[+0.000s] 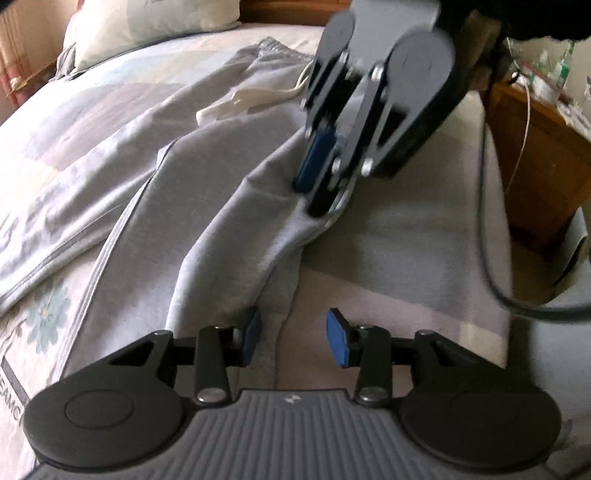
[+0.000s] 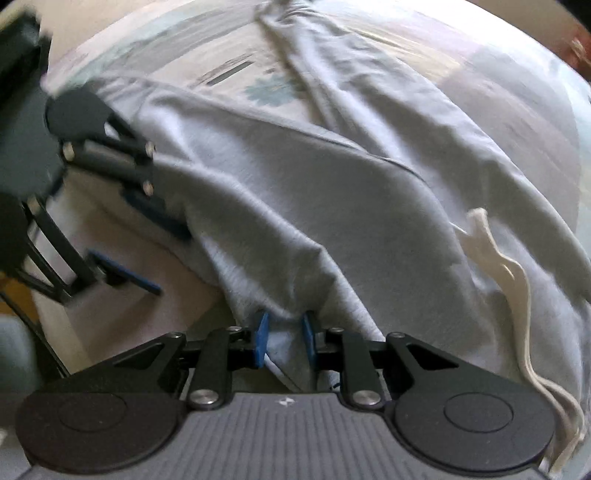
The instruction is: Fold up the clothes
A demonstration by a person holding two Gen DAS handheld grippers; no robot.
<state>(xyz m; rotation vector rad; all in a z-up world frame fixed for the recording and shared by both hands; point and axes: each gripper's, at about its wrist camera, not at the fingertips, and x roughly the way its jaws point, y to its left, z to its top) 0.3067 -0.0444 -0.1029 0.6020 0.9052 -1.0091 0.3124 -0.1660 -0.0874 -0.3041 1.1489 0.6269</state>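
Your left wrist cam looks steeply down along its fingers, close over the bed [image 1: 406,236]; your right wrist cam does likewise from the opposite side; both share the grey garment [image 1: 207,206] [image 2: 295,206].

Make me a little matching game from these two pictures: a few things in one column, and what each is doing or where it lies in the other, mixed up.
Things
1. right gripper
2. left gripper
3. cream flat drawstring
4. pale square pillow

States or places
A. jaws apart, pressing on nothing
B. lying loose on the light grey cotton trousers
C. at the far end of the bed
D. jaws pinching a bunched fold of the grey fabric

Pairs: 1-D, 2-A, 3-B, 4-C
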